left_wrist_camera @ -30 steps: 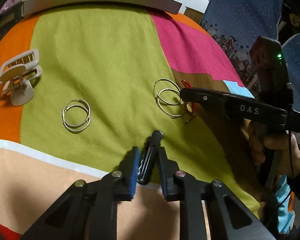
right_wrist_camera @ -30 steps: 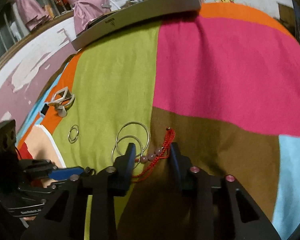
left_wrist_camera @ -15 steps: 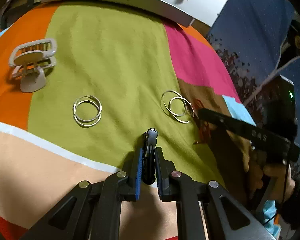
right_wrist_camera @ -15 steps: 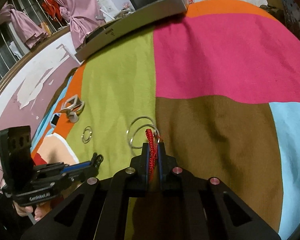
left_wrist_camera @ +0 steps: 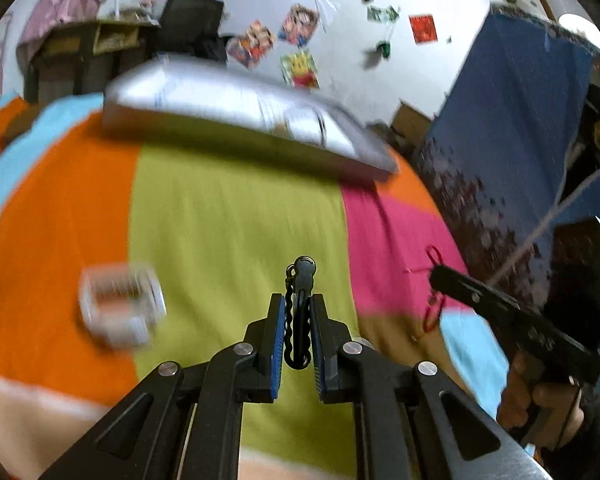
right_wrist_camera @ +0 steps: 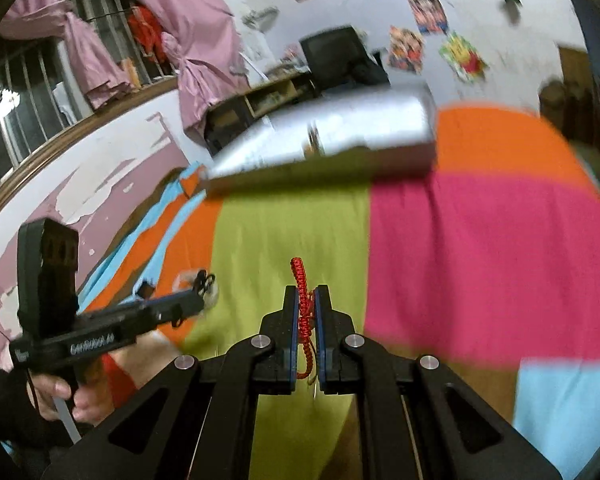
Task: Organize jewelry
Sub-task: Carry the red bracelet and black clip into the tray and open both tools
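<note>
1. Patchwork cloth (left_wrist_camera: pixel 236 240) in orange, lime green, pink, brown and light blue covers the surface in the left wrist view, with a long silver case (left_wrist_camera: pixel 236 116) lying blurred at its far edge and posters on the white wall behind.
2. At the bottom centre, the left gripper (left_wrist_camera: pixel 296 320) has its fingers pressed onto a black hair clip (left_wrist_camera: pixel 300 300), which sticks up past the fingertips, clear of the cloth.
3. A pale blurred object (left_wrist_camera: pixel 120 304) sits on the orange and green patches at left; what it is cannot be told.
4. At right, the right gripper (left_wrist_camera: pixel 436 276), held by a hand (left_wrist_camera: pixel 540 396), carries a red cord bracelet (left_wrist_camera: pixel 434 292) that dangles from its tip above the pink patch.
5. Pink curtains, a barred window and the same silver case (right_wrist_camera: pixel 324 136) fill the background of the right wrist view, above the cloth (right_wrist_camera: pixel 480 260).
6. The right gripper (right_wrist_camera: pixel 307 308) pinches the red cord bracelet (right_wrist_camera: pixel 304 312) between its fingers; the braid rises above the tips and hangs below them.
7. At left, a hand (right_wrist_camera: pixel 64 396) holds the left gripper (right_wrist_camera: pixel 202 286) over the orange patch, the dark clip (right_wrist_camera: pixel 204 282) at its tip.
</note>
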A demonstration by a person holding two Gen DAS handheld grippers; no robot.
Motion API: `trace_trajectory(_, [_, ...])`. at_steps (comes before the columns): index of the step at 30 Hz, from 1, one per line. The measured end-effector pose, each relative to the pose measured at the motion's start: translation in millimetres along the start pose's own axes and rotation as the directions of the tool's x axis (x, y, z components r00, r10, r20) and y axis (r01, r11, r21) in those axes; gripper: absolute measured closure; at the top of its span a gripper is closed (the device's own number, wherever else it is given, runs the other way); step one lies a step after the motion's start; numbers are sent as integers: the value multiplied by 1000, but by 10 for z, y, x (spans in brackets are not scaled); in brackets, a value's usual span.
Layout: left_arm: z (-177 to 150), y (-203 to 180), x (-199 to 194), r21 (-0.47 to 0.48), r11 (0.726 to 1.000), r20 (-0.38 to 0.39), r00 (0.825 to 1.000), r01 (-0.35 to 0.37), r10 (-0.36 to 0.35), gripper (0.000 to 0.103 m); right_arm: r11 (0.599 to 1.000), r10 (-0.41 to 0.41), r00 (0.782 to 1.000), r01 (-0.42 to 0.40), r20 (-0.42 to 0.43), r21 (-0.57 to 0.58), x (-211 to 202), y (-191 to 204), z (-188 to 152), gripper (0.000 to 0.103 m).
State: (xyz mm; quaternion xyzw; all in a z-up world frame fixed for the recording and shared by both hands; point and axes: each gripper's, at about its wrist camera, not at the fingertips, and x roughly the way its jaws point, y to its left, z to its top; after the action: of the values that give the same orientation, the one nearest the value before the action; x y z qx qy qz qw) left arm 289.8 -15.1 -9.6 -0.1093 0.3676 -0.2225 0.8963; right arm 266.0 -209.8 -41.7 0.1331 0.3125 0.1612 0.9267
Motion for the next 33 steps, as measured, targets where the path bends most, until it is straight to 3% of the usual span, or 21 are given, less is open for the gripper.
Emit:
trace_trajectory(7, [968, 109, 161, 12, 998, 104, 993, -65, 63, 91, 987, -57, 995, 68, 77, -145, 163, 85, 1026, 96])
trace_trajectory(14, [1400, 272, 714, -42, 996, 91, 993, -78, 81, 91, 978, -141, 987, 151, 79, -141, 671, -99, 1688, 96])
trace_trajectory(22, [1413, 399, 1119, -62, 993, 41, 994, -102, 104, 91, 981, -168, 986, 169, 24, -99, 1081, -201, 1558, 96])
trace_trajectory(27, [1370, 282, 1133, 12, 988, 53, 987, -152, 151, 89, 980, -171, 985, 171, 10, -100, 1099, -233, 1443, 96])
trace_trajectory(30, [1342, 259, 1079, 20, 986, 60, 985, -164, 163, 78, 981, -177, 984, 178, 19, -84, 1035, -283, 1434, 90])
trace_trajectory(33, [1326, 221, 967, 6, 985, 91, 981, -172, 171, 55, 980, -181, 983, 184, 40, -77, 911, -310, 1439, 73])
